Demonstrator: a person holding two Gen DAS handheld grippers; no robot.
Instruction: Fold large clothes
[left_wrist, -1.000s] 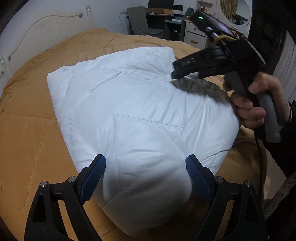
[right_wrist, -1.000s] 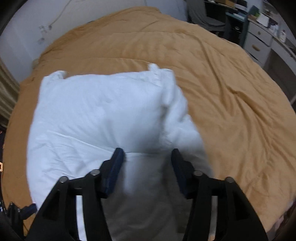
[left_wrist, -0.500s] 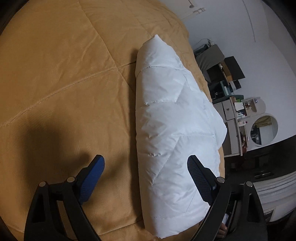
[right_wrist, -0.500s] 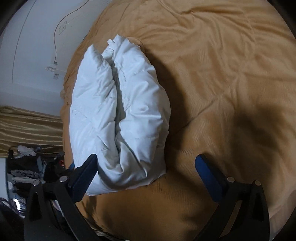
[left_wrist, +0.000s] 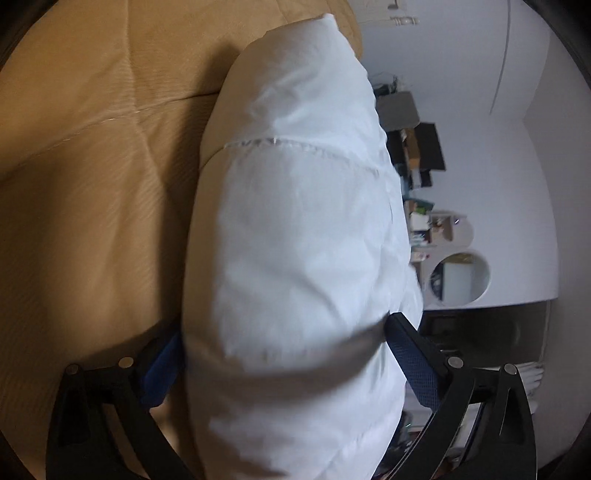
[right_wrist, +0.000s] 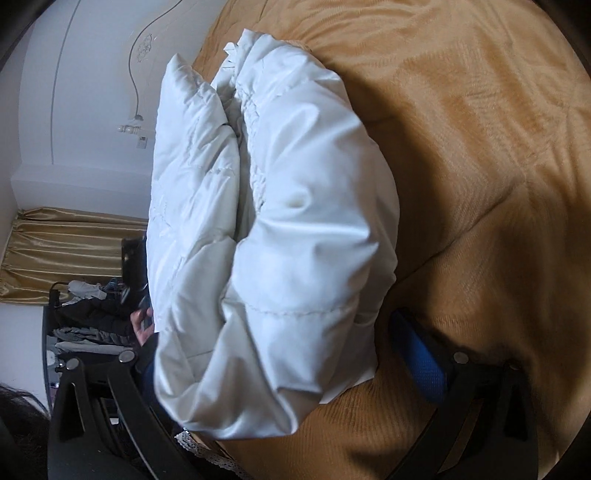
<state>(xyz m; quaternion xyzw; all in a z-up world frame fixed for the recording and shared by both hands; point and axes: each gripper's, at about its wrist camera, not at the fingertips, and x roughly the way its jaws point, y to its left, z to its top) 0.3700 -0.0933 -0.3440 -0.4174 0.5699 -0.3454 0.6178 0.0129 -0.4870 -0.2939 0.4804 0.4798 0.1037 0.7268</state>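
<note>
A white puffy jacket (left_wrist: 295, 240) lies folded into a thick bundle on a tan bedspread (left_wrist: 92, 184). My left gripper (left_wrist: 284, 332), rolled on its side, straddles one end of the bundle. Its jaws are opening, and the jacket fills the gap and touches both blue pads. At the opposite end, where the folded layers (right_wrist: 295, 221) show, my right gripper (right_wrist: 273, 343) stands wide around the bundle. Its right pad (right_wrist: 417, 362) is clear of the cloth over the bedspread (right_wrist: 480, 147). The jacket hides its left pad.
Beyond the bed, the left wrist view shows cluttered shelves and a round mirror (left_wrist: 460, 280). In the right wrist view there are gold curtains (right_wrist: 66, 251), a pile of dark clothes (right_wrist: 88, 314), the person's other hand (right_wrist: 142, 325), and the bed's lace-trimmed edge (right_wrist: 207, 454).
Both grippers have rolled onto their sides, sunk and closed in on the bundle's two ends, so the jacket now sits between each pair of jaws. Both pairs have spread wider.
</note>
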